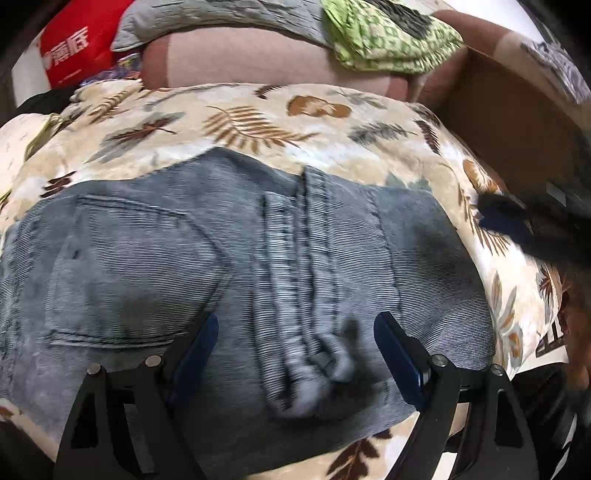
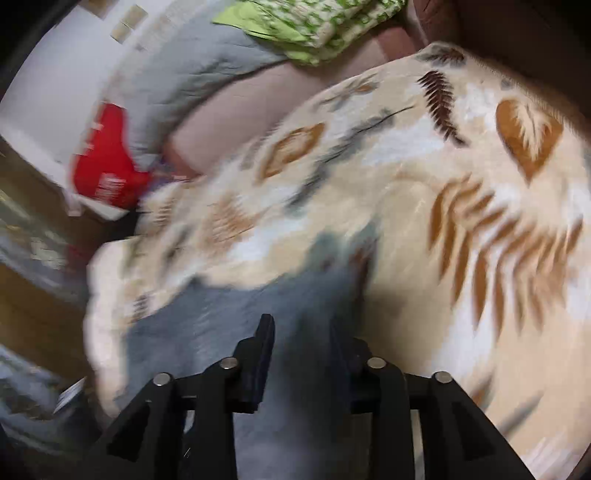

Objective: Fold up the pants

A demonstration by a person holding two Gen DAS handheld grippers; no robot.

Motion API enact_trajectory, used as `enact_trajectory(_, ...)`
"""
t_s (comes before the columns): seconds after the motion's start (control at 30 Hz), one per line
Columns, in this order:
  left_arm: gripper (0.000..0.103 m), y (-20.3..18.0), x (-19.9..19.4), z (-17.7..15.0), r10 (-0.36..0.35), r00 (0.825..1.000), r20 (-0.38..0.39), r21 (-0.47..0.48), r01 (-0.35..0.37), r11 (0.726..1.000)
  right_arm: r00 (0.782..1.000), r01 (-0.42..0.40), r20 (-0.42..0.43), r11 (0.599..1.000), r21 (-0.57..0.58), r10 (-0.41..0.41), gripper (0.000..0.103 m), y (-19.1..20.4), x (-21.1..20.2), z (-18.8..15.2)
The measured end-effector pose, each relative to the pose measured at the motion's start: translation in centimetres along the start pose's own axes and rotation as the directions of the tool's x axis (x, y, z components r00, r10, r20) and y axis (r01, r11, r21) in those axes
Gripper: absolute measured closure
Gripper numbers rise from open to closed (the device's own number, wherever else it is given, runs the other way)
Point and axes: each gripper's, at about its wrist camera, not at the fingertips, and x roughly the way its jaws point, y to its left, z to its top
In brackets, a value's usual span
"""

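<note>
Grey-blue denim pants [image 1: 236,266] lie folded on a leaf-print blanket [image 1: 236,122], back pocket at the left and a thick seam down the middle. My left gripper [image 1: 295,332] hovers just above them, jaws wide apart on either side of the seam, and nothing is pinched. My right gripper [image 1: 506,221] shows as a dark blur at the pants' right edge. In the right wrist view the right gripper [image 2: 304,332] is blurred. Its fingers stand a little apart with grey pants cloth [image 2: 207,325] in the gap, but I cannot tell whether the pads press on it.
Behind the blanket lies a brown-pink cushion [image 1: 236,59] with a grey quilt [image 1: 207,18] and a green patterned cloth [image 1: 388,40] on it. A red bag [image 1: 74,44] stands at the far left. A brown cardboard box [image 1: 509,118] sits at the right.
</note>
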Motion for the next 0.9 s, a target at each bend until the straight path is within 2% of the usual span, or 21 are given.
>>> enact_trajectory(0.03, 0.016, 0.5, -0.5, -0.1, -0.005, 1.000, 0.014, -0.005, 0.006, 1.000, 0.998, -0.060, -0.014, 0.998, 0.024, 0.060, 0.060, 0.2, -0.7, -1.7)
enact_trajectory(0.07, 0.016, 0.9, -0.9, -0.1, -0.008, 1.000, 0.020, -0.010, 0.008, 1.000, 0.996, -0.079, -0.029, 0.996, 0.034, 0.080, 0.051, 0.3, -0.8, -2.7)
enact_trajectory(0.1, 0.016, 1.3, -1.2, -0.1, -0.005, 1.000, 0.025, -0.016, 0.006, 1.000, 0.993, -0.095, -0.061, 0.994, 0.050, 0.098, 0.048, 0.1, -0.5, -4.1)
enact_trajectory(0.13, 0.016, 1.7, -1.6, -0.1, 0.000, 0.999, 0.034, -0.025, 0.001, 1.000, 0.990, -0.099, -0.091, 0.991, 0.089, 0.107, 0.047, -0.7, 0.1, -5.5)
enact_trajectory(0.2, 0.016, 2.4, -2.1, 0.1, 0.004, 0.999, 0.039, -0.045, -0.002, 0.999, 0.986, -0.037, -0.158, 0.988, 0.152, 0.061, 0.050, -3.2, 2.1, -7.2)
enact_trajectory(0.27, 0.016, 3.1, -3.0, 0.2, -0.006, 0.999, 0.047, -0.062, 0.009, 0.998, 0.986, -0.094, -0.112, 0.970, 0.225, 0.121, 0.055, -4.6, 1.2, -7.7)
enact_trajectory(0.3, 0.016, 3.3, -3.5, 0.2, -0.001, 0.998, 0.061, -0.071, 0.005, 0.997, 0.987, -0.090, -0.107, 0.968, 0.236, 0.117, 0.055, -4.5, 0.6, -7.5)
enact_trajectory(0.37, 0.016, 4.1, -4.4, 0.1, -0.006, 0.997, 0.078, -0.099, 0.014, 0.995, 0.994, -0.083, -0.061, 0.981, 0.178, 0.095, 0.053, -3.4, -1.0, -7.1)
enact_trajectory(0.4, 0.016, 4.4, -4.5, 0.0, -0.008, 0.997, 0.079, -0.113, 0.017, 0.993, 0.995, -0.083, -0.046, 0.986, 0.144, 0.091, 0.049, -2.9, -1.5, -7.0)
enact_trajectory(0.43, 0.016, 4.8, -4.5, -0.1, -0.006, 0.997, 0.071, -0.131, 0.015, 0.991, 0.997, -0.057, -0.051, 0.992, 0.115, 0.063, 0.035, -2.7, -1.6, -7.2)
enact_trajectory(0.5, 0.016, 5.6, -4.5, -0.4, -0.030, 0.998, 0.048, -0.166, 0.038, 0.985, 0.994, 0.042, -0.103, 0.992, 0.119, -0.029, 0.033, -3.4, -0.5, -7.5)
enact_trajectory(0.6, 0.016, 6.6, -4.4, -0.5, -0.106, 0.994, 0.036, -0.246, 0.112, 0.963, 0.997, -0.031, -0.068, 0.986, 0.164, 0.042, 0.033, -4.2, -1.0, -8.2)
enact_trajectory(0.67, 0.016, 6.4, -3.7, -0.1, -0.202, 0.979, 0.011, -0.289, 0.197, 0.937, 0.998, -0.047, -0.023, 0.986, 0.159, 0.051, 0.033, -4.2, -1.9, -8.5)
enact_trajectory(0.77, 0.016, 5.2, -3.1, 0.5, -0.298, 0.955, -0.005, -0.332, 0.279, 0.901, 0.997, -0.071, 0.045, 0.987, 0.143, 0.065, 0.033, -4.0, -3.4, -8.5)
enact_trajectory(0.8, 0.016, 4.7, -2.8, 0.7, -0.331, 0.943, -0.014, -0.347, 0.306, 0.886, 0.995, -0.083, 0.073, 0.987, 0.140, 0.073, 0.033, -4.0, -3.9, -8.4)
enact_trajectory(0.9, 0.016, 2.8, -2.3, 1.3, -0.445, 0.895, -0.032, -0.393, 0.398, 0.829, 0.989, -0.110, 0.117, 0.983, 0.144, 0.094, 0.033, -4.4, -5.1, -8.2)
